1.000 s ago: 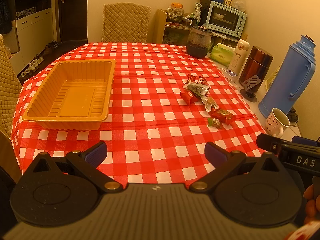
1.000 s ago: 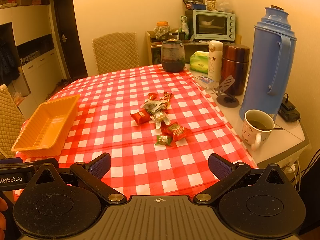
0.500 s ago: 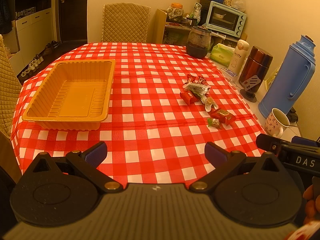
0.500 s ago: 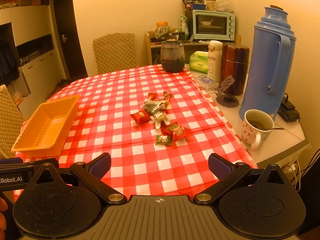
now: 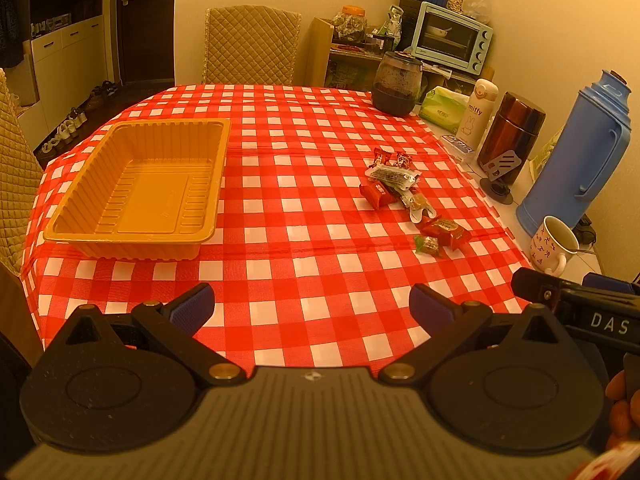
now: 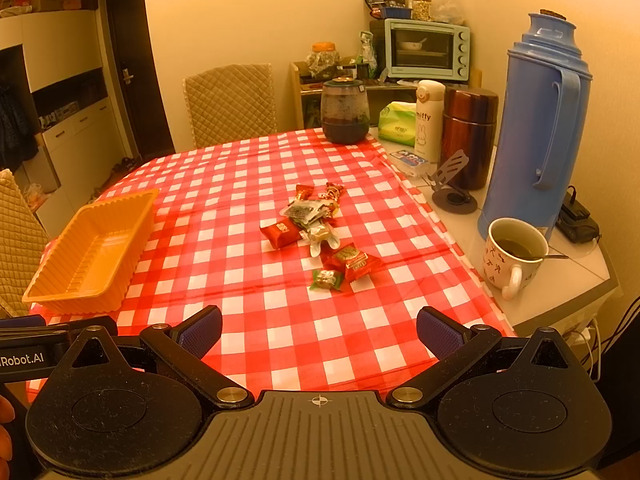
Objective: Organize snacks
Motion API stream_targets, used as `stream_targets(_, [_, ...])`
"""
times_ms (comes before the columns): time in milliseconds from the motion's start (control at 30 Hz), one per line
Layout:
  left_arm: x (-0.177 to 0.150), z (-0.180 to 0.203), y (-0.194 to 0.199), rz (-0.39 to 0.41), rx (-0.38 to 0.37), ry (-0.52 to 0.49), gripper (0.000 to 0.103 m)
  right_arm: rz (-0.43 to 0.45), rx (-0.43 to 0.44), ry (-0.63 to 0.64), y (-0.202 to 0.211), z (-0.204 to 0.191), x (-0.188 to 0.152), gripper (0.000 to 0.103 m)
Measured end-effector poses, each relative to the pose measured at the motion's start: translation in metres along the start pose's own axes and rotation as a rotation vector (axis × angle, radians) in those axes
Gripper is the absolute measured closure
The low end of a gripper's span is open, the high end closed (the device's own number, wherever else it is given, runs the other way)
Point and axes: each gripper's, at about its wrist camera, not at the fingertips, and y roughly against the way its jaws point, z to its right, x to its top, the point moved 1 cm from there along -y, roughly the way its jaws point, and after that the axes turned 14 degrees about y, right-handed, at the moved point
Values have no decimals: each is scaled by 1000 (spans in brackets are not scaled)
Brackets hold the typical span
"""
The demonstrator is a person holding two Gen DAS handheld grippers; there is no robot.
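Observation:
Several wrapped snacks [image 5: 404, 196] lie in a loose cluster on the red checked tablecloth, right of centre; they also show in the right wrist view [image 6: 320, 232]. An empty orange plastic tray [image 5: 80, 236] sits at the left, and it shows in the right wrist view [image 6: 40, 300] too. My left gripper [image 5: 312, 308] is open and empty above the table's near edge. My right gripper [image 6: 320, 332] is open and empty, short of the snacks. The nearest snacks are a small green one [image 6: 326, 280] and a red packet [image 6: 354, 260].
A blue thermos [image 6: 536, 132], a mug with a spoon [image 6: 512, 256], a brown flask [image 6: 470, 132], a white Miffy bottle [image 6: 428, 120] and a dark jar [image 6: 344, 112] stand along the right side and back. Padded chairs stand behind [image 5: 252, 44] and left [image 5: 16, 184].

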Motion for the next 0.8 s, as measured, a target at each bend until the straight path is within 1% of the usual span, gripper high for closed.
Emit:
stream_targets(433, [0, 0, 0, 0, -1, 1, 0, 1, 1, -2, 0, 1, -1, 0])
stream_targets(600, [3, 2, -2, -12, -18, 5, 0, -1, -1, -4, -2, 2, -2, 0])
stream_targets(667, [6, 3, -5, -13, -26, 8, 0, 9, -7, -7, -4, 6, -1, 0])
stream_targets(800, [14, 5, -23, -27, -46, 8, 0, 32, -19, -1, -11, 19, 6, 1])
